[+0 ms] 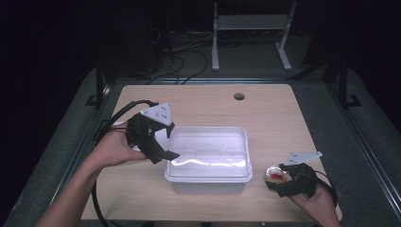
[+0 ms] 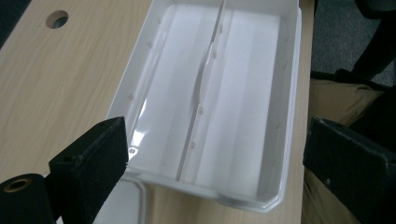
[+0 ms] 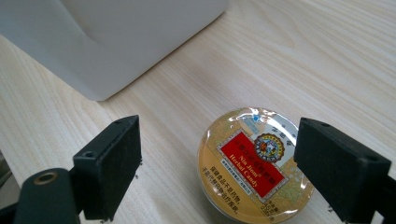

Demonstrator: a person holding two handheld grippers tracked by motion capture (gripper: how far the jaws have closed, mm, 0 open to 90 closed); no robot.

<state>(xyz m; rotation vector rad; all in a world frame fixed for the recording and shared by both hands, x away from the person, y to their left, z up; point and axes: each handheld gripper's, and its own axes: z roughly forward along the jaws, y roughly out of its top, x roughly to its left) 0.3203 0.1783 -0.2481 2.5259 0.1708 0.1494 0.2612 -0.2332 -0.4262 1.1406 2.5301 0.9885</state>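
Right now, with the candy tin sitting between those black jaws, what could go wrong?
1. The round candy tin lies nearer one jaw of the open right gripper, so closing may push it sideways instead of gripping it.
2. It looks smooth and shiny, so it might slip out when lifted.
3. The white plastic box looks light; the left gripper, open at its rim, could nudge it across the table.
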